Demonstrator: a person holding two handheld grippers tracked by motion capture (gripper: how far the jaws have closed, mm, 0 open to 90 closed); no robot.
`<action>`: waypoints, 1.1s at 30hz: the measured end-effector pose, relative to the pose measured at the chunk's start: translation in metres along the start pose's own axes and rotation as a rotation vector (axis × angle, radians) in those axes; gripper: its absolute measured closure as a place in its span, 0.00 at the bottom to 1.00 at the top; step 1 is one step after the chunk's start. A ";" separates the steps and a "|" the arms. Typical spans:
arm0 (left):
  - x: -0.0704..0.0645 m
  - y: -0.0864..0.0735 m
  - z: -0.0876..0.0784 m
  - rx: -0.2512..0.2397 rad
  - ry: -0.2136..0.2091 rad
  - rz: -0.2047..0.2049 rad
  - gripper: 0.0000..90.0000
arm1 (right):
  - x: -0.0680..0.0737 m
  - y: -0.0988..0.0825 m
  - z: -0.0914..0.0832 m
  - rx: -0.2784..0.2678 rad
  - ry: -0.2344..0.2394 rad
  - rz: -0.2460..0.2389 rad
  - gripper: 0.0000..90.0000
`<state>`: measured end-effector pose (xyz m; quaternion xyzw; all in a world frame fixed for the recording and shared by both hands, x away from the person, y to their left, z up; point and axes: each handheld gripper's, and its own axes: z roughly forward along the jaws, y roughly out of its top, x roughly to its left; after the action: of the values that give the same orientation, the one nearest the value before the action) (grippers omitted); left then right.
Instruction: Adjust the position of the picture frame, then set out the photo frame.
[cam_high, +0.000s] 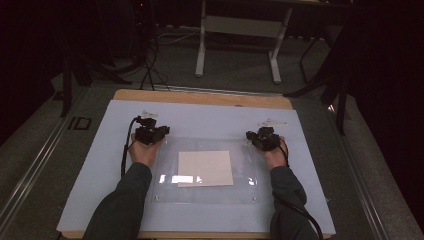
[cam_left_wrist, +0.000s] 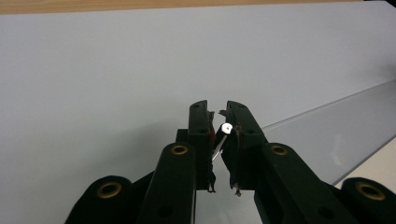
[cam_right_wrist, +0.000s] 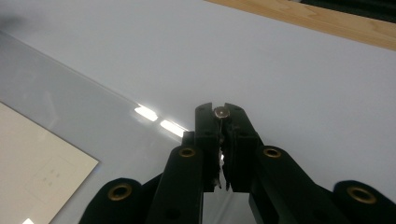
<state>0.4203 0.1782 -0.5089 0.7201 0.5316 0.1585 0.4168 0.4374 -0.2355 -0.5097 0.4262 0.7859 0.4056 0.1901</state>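
I am holding my left claw (cam_high: 152, 134) at the far left corner of the clear sheet (cam_high: 205, 192) and my right claw (cam_high: 262, 137) at its far right corner, both low over the pale blue mat (cam_high: 200, 117) that covers the table (cam_high: 200, 97). In the left gripper view, my left claw (cam_left_wrist: 215, 108) is pinching a silver pin (cam_left_wrist: 227, 127) with a small round head. The jaws are nearly together, the pin is sitting slanted between the pads, and it is hanging just beside the sheet's edge (cam_left_wrist: 336, 126). In the right gripper view, my right claw (cam_right_wrist: 219, 108) is squeezing a round-headed pin (cam_right_wrist: 220, 111) right at the jaw tips. The jaws are closed tight on it, over the mat just past the sheet's corner (cam_right_wrist: 56, 93). The sheet is lying flat in the middle of the mat, with a white paper (cam_high: 205, 168) at its centre; I cannot tell whether the paper is lying under the sheet or on top of it. I am noting small dark marks at the two near corners (cam_high: 156, 197) of the sheet, which may be holes or fasteners; they are too small to say which. My judgement: both pins are in hand and brought to the far corners, but neither is seated yet. Lining each one up and setting it down at its corner is what is left to do.
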 end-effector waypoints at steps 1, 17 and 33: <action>0.001 -0.001 0.000 -0.003 -0.005 -0.005 0.90 | -0.001 0.000 0.000 0.000 0.003 0.004 0.95; 0.002 -0.003 0.000 -0.017 -0.017 -0.013 0.90 | 0.000 -0.001 0.002 -0.012 -0.010 0.011 0.95; 0.008 -0.010 -0.007 -0.046 -0.058 -0.016 0.78 | -0.006 -0.005 0.000 -0.047 0.049 0.068 0.88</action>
<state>0.4124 0.1891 -0.5147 0.7104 0.5212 0.1465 0.4497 0.4380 -0.2419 -0.5142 0.4379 0.7656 0.4407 0.1667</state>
